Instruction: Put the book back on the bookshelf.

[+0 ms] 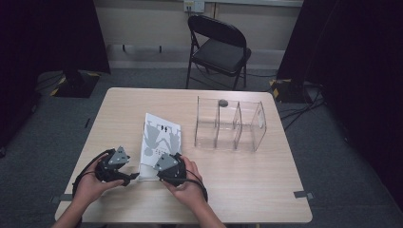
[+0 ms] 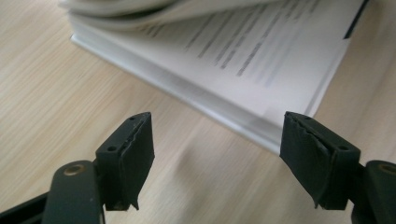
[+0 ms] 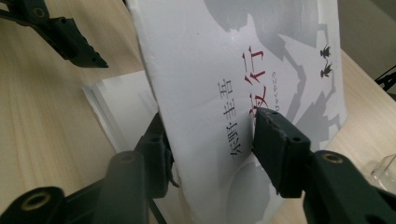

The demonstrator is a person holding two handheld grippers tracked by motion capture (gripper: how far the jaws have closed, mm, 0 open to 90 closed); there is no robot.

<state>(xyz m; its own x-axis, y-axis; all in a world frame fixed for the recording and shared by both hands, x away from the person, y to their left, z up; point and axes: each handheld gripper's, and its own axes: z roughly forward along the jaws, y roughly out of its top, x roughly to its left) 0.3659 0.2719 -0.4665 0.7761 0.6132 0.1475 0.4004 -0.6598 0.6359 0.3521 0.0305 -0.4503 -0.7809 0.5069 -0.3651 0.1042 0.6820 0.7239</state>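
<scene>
A white paperback book (image 1: 161, 135) lies on the wooden table (image 1: 237, 190), with grey figures and red characters on its cover (image 3: 224, 56). The cover is raised off the pages (image 3: 119, 100). My right gripper (image 3: 210, 140) straddles the near edge of that cover, one jaw behind it and one in front, with a gap still showing. In the high view the right gripper (image 1: 158, 172) sits at the book's near edge. My left gripper (image 2: 217, 144) is open and empty just short of the book's corner (image 2: 289, 130); it is low over the table at the left (image 1: 132, 176).
A clear plastic organiser (image 1: 230, 126) with several compartments stands right of the book, a small dark object (image 1: 222, 101) at its back. A black folding chair (image 1: 218, 47) stands beyond the table's far edge. Bare wood lies to the left and front.
</scene>
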